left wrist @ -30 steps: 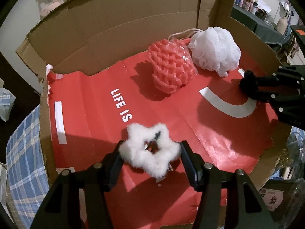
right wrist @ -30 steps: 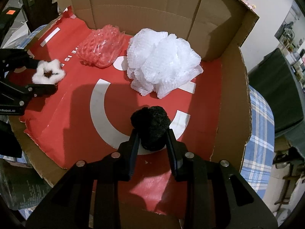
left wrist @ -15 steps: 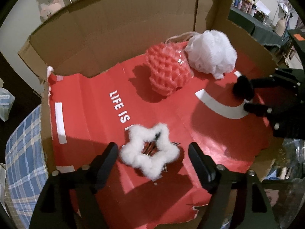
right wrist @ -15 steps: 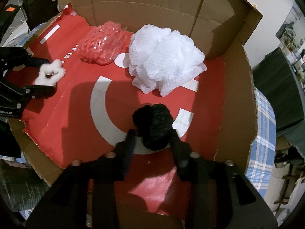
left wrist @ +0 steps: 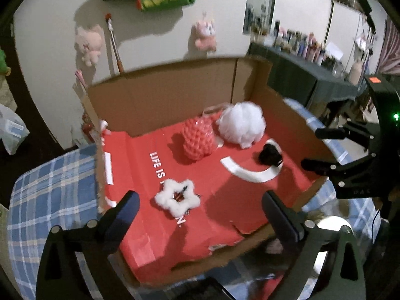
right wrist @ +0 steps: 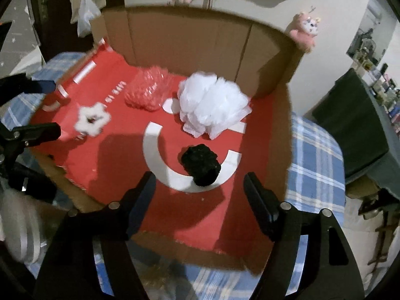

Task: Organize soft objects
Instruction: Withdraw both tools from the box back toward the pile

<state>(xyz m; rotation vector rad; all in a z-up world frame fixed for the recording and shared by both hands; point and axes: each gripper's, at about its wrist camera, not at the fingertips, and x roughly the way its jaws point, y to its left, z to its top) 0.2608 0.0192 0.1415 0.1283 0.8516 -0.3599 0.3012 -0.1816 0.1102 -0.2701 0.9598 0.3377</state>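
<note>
Left gripper (left wrist: 200, 207): jaws opening, empty; white fluffy star (left wrist: 177, 197) on red box floor (left wrist: 140, 175) at its 12 o'clock | Right gripper (right wrist: 200, 187): jaws opening, empty; black pom-pom (right wrist: 201, 164) at its 12 o'clock, nearer this hand.

The left gripper (left wrist: 200, 208) points steeply downward, its black jaws spread wide and opening, with nothing pressed between the pads. The right gripper (right wrist: 200, 187) is angled down in the same manner, its jaws parted somewhat less and opening too, clear of anything. Each shows at the edge of the other's wrist view, side by side and apart, fingers turned inward.
</note>
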